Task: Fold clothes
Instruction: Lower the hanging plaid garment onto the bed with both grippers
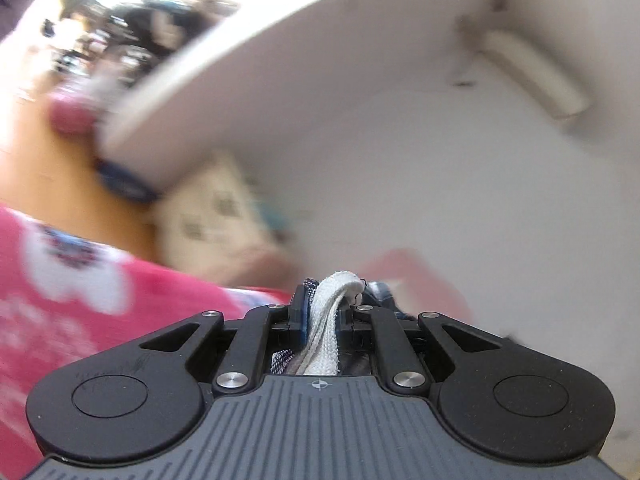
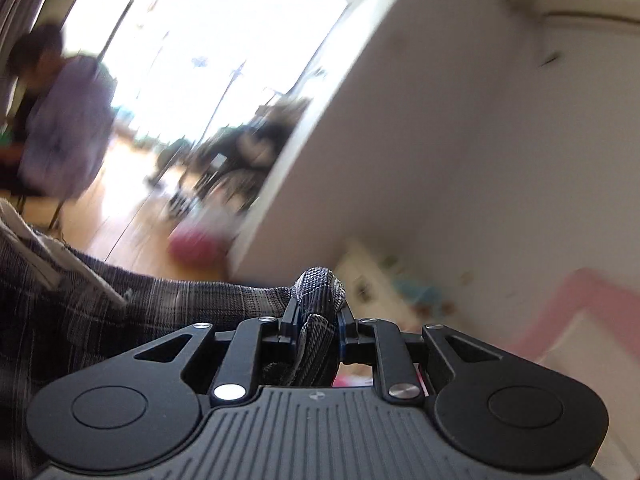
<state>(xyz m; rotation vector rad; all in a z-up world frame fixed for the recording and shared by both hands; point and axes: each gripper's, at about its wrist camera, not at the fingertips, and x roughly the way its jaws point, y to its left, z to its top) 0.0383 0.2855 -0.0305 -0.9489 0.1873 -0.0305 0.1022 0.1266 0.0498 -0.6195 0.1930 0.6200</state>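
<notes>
- Left tool point(image 1: 325, 300) clamped on a white cloth strip point(image 1: 332, 300), with dark fabric beside it.
- Right tool point(image 2: 316, 312) clamped on bunched grey checked garment point(image 2: 320, 284), trailing left.
- Background blurred.

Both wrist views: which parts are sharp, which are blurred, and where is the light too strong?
Left wrist view: the left gripper and the white strap it pinches are sharp; the pink cloth and the room are smeared. Right wrist view: the right gripper and the grey checked fabric are sharp; the window is blown out white.
</notes>
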